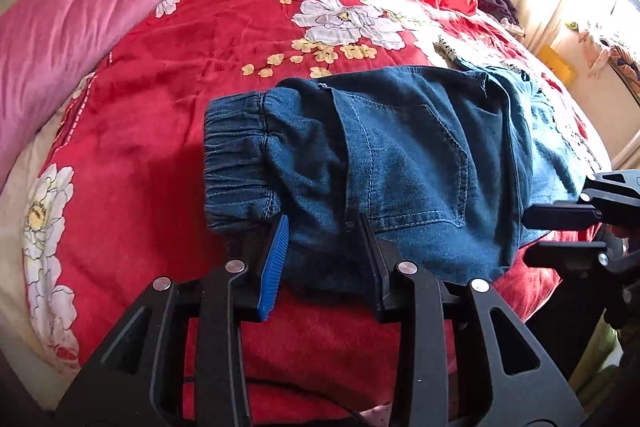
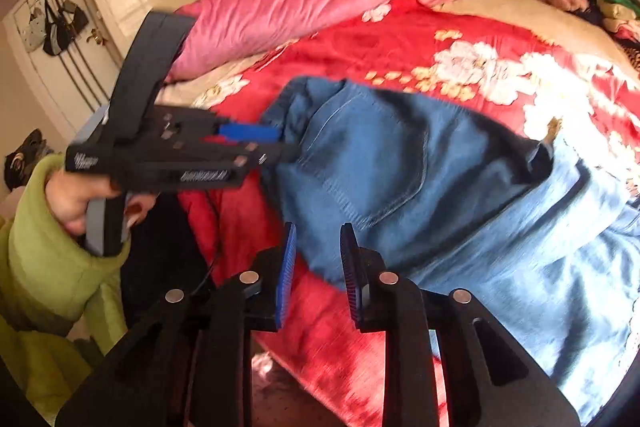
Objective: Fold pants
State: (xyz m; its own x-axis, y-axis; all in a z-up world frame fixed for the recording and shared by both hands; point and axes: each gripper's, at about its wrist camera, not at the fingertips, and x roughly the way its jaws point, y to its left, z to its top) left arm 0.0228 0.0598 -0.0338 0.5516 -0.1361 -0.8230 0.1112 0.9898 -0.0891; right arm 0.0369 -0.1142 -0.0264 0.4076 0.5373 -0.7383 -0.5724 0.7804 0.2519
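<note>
Now folded pants (image 1: 400, 163) lie just ahead of left gripper (image 1: 324, 227), fingers apart; right gripper (image 2: 318, 239) likewise apart.

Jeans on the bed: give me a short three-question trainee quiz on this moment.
1. True or false: the jeans lie on a red flowered cover.
2. Which view shows a hand in a green sleeve?
3. The left gripper is: A) clamped shut on cloth, B) open with the jeans' edge between its fingers.

Key: 1 true; 2 right wrist; 3 B.
</note>
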